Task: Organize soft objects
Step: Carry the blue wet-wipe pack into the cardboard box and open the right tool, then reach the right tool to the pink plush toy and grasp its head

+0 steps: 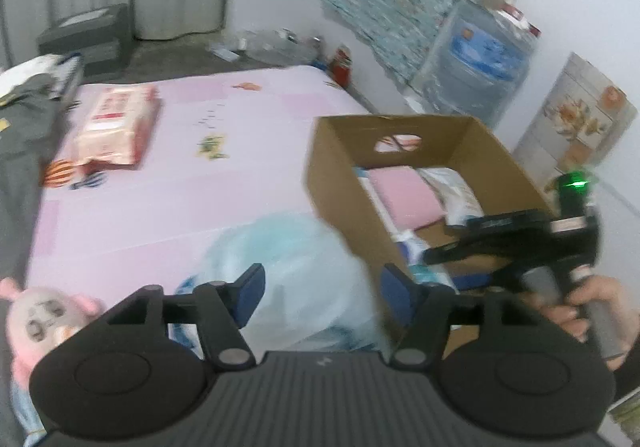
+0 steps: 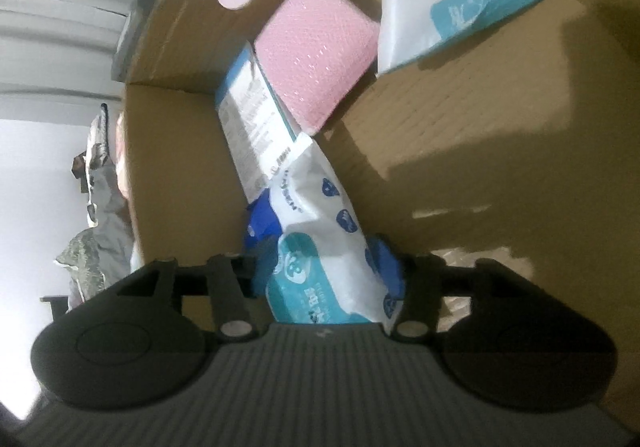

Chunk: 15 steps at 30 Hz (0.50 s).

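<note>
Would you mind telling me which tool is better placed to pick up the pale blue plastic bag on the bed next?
Left. The left tool is open with the pale blue bag between its fingers; the right tool is inside the cardboard box, gripping a wipes pack.

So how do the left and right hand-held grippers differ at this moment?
The left hand-held gripper is open and holds nothing, above a light blue plastic-wrapped pack on the bed; the right hand-held gripper is shut on a white-and-teal wipes pack. The left is outside the cardboard box, the right inside it. Both have blue pads.
</note>
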Motion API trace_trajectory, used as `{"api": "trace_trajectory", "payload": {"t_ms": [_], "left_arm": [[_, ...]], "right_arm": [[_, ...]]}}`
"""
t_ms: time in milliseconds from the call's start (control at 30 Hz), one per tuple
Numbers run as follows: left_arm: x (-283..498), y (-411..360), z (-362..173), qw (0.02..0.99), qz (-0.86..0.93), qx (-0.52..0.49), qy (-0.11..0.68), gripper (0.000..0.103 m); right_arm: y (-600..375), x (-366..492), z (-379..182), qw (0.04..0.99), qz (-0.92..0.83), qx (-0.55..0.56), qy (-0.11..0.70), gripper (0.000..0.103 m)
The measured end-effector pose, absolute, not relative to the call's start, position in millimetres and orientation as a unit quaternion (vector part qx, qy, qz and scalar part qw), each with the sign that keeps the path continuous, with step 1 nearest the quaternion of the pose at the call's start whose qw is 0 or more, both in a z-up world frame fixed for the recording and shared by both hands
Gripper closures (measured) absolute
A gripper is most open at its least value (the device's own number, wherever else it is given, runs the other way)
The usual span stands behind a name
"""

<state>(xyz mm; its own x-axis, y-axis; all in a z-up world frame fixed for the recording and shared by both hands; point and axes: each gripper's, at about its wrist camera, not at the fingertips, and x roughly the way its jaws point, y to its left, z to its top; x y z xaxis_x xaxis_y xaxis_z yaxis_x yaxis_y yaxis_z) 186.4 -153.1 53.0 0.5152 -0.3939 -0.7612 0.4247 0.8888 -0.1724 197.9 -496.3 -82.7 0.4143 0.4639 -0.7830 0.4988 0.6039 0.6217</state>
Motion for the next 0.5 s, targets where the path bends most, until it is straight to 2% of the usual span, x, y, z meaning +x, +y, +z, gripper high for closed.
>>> {"api": "trace_trajectory", "payload": {"t_ms": [167,500], "left_arm": [[175.7,-90.4,57.0,0.89,-0.181,-0.002,0.418,0.033],[125.1,20.4,68.4,0.922,-0.061,-0.047,0.379,0.031]], "right_arm": [[-496.3,180.4,-42.1,0.768,-0.005,0.403,0.497,0.028],[-433.7,150.9,33.3,0.835,0.103,0.346,0.416,0.023]]}}
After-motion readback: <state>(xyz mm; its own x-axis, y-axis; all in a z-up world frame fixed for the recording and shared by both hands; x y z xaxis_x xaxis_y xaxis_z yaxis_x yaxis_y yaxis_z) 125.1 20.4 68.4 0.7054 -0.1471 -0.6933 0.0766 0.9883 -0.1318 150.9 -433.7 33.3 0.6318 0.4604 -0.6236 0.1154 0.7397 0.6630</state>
